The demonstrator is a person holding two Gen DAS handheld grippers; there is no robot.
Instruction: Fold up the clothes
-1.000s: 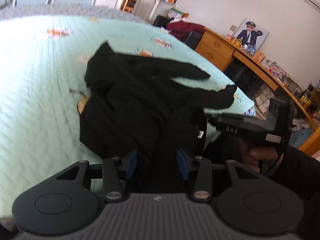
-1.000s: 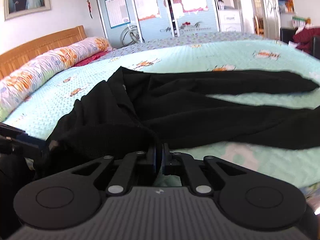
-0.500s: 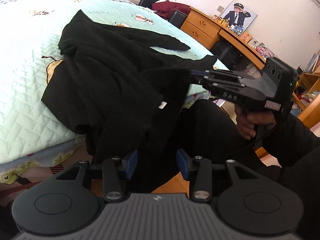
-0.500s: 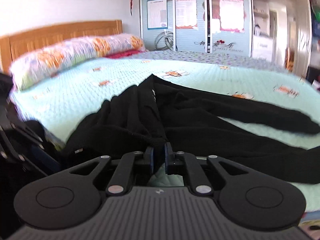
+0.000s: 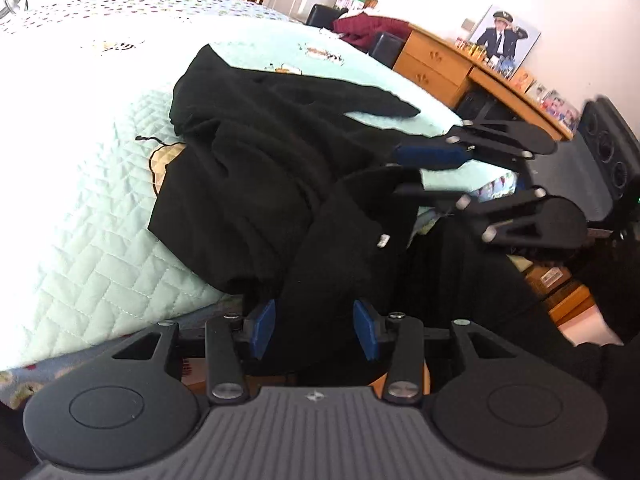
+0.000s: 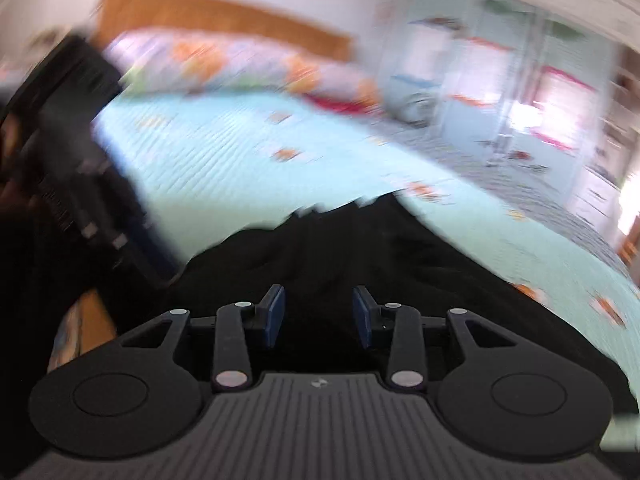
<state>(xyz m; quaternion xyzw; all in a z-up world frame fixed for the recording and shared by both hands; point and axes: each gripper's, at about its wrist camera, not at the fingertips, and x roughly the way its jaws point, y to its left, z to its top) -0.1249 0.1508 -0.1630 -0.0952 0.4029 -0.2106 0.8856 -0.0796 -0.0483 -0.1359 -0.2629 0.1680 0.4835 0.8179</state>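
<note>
we see a crumpled black fabric garment (image 5: 272, 168) spilling over the edge of the pale green quilted bedspread (image 5: 80, 208). our left gripper (image 5: 314, 330) has cloth between its blue pads. our right gripper (image 5: 404, 172) is opening beside a fold.

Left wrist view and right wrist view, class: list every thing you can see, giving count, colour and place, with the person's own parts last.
Garment: one, black, crumpled on the bed, one part hanging over its edge.
Quilt: one, pale green, covering the bed.
Headboard: one, wooden, behind the floral bolster.
Desk: one, wooden, by the wall.
Framed portrait: one, on the desk.
Left tongs: blue pads apart around hanging cloth.
Right tongs: opening, over the garment.
</note>
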